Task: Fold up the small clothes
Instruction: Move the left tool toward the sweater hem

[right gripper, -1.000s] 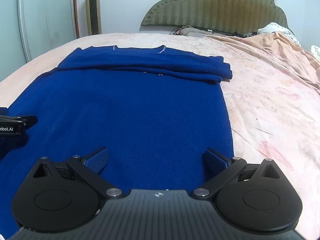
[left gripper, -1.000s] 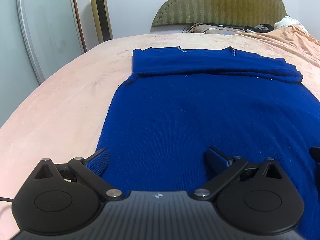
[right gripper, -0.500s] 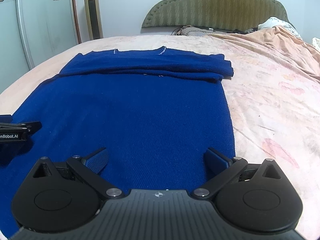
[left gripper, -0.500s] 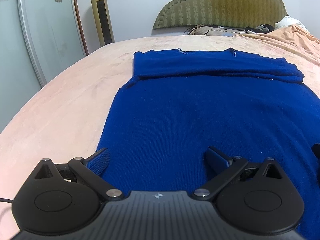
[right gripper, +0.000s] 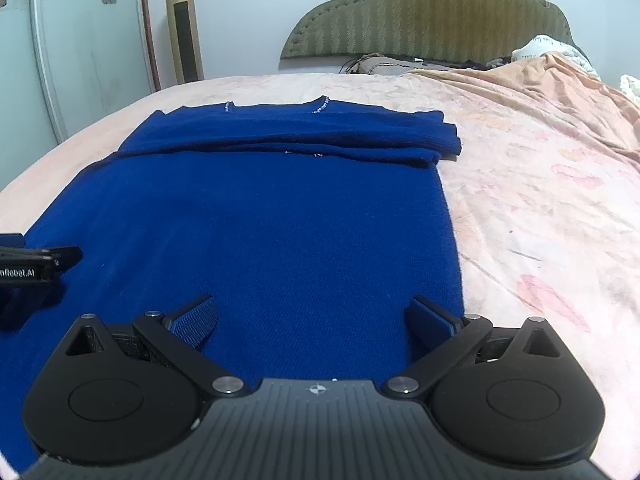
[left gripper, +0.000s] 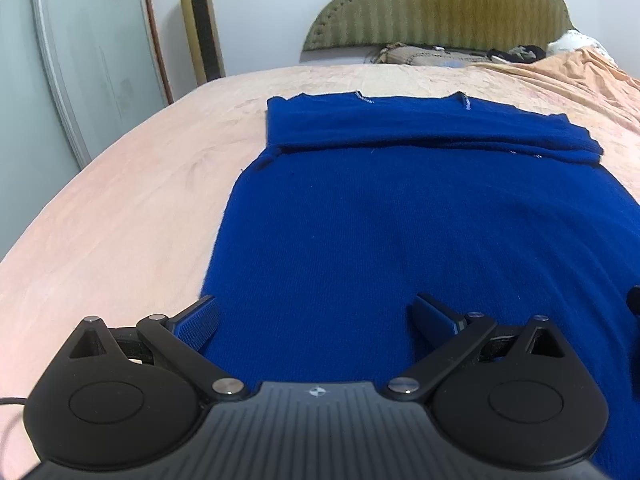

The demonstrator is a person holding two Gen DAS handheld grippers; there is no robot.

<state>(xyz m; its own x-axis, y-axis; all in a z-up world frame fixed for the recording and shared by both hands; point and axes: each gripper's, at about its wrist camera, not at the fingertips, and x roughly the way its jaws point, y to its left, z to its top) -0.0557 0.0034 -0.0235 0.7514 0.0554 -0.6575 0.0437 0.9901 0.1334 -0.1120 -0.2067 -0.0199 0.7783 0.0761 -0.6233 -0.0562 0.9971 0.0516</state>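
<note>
Gaping wide and empty, both grippers' jaws hover over the blue sweater (left gripper: 400,220). It lies on a pink bed (left gripper: 120,208), headboard (left gripper: 440,12) far.

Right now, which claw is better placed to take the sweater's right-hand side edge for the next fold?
The right claw: it hangs open over the blue sweater right beside that edge, while the left claw sits open near the opposite edge.

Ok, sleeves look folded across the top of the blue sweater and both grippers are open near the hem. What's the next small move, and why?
Probably lower both grippers to the near hem and close on it. The left gripper and right gripper are open, holding nothing, above the blue sweater. Its sleeves already lie folded across the top, so the bottom half looks like the part left to fold up on the bed.
</note>
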